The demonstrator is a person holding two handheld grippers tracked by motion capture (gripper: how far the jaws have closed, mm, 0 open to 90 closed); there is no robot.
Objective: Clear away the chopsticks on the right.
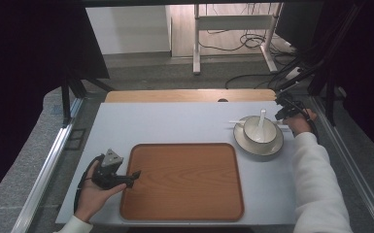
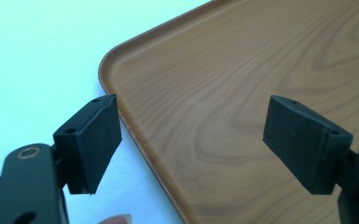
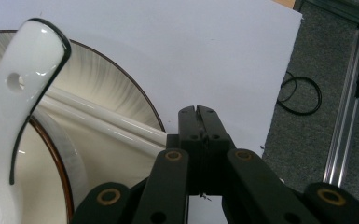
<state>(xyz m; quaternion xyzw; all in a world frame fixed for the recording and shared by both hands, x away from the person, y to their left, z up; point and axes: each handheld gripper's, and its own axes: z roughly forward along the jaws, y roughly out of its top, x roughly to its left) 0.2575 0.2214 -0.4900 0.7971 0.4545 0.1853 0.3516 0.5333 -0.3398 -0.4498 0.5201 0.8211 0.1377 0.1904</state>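
The right gripper (image 3: 199, 112) sat at about three o'clock of the plate (image 1: 243, 141), its jaws pressed together with nothing between them, their tips just beside the near ends of the chopsticks (image 3: 102, 119). That suggests a hand settling in to take the chopsticks, not yet gripping them. The chopsticks lay across the plate, behind the bowl (image 1: 260, 130), running from nine to three o'clock, so both ends overhung the rim and were easy to reach. A white spoon (image 1: 261, 121) stood in the bowl, its handle leaning toward twelve o'clock, clear of the gripper's approach.

The left gripper (image 1: 135, 174) rested at nine o'clock of the tray (image 1: 184, 182), jaws spread wide and empty, one pad at the tray's rim and the other over the wood. It looked parked there, perhaps ready to steady the tray while the other hand worked. The tray was bare, which fits it being the place the tableware would go; the bowl set stood just off its two o'clock corner.

The table (image 1: 175, 124) had a pale, matt top with a wooden strip (image 1: 189, 95) along its far edge. Metal rails (image 1: 48, 167) ran down both sides. Beyond, toward twelve o'clock, grey carpet carried loose cables (image 1: 247, 41) and the legs of a white stand (image 1: 196, 43); dark curtains hung at the left and right.
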